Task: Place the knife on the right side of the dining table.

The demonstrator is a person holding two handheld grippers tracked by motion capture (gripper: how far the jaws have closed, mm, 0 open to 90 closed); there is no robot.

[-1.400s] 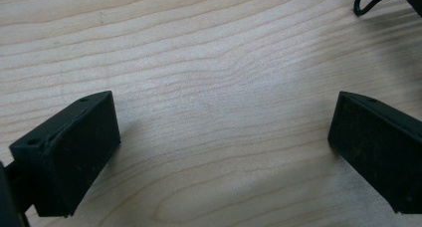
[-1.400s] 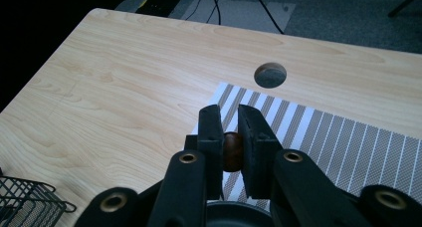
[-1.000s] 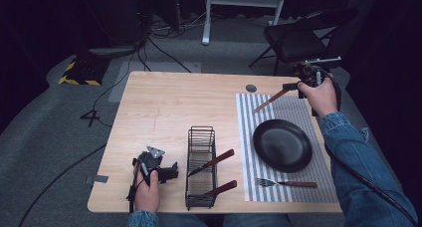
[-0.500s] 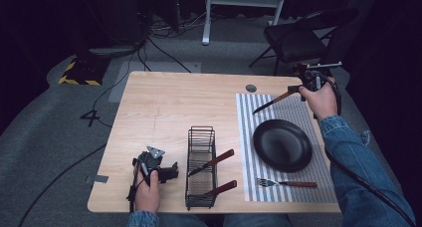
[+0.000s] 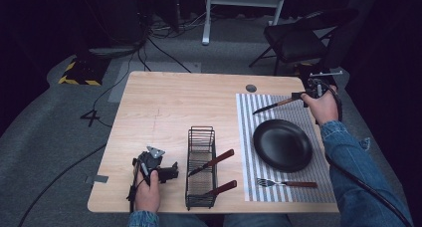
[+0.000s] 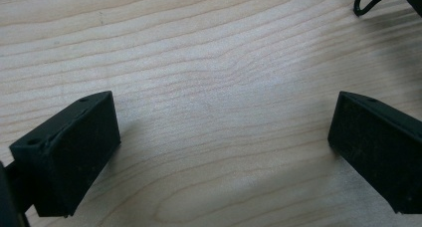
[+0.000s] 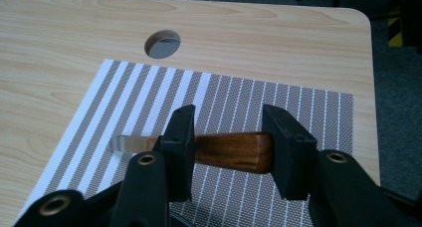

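A knife with a wooden handle (image 5: 272, 106) (image 7: 229, 151) lies on the striped placemat (image 5: 245, 118) (image 7: 149, 92) beyond the black plate (image 5: 281, 145). My right gripper (image 5: 304, 93) (image 7: 230, 120) is at its handle end; its jaws have just been opening and stand apart with the handle between them, and I see no press on it. My left gripper (image 5: 171, 171) (image 6: 224, 137) rests open on bare wood at the table's near left, nothing between its jaws.
A black wire rack (image 5: 201, 137) stands at the near middle with two wooden-handled knives (image 5: 211, 162) in it. A fork (image 5: 286, 183) lies on the mat in front of the plate. A cable hole (image 5: 251, 88) (image 7: 162, 43) is beyond the mat. A chair (image 5: 298, 35) stands behind the table.
My right gripper has come down with the knife onto the mat beyond the plate, and its jaws have spread. The left hand has kept still.
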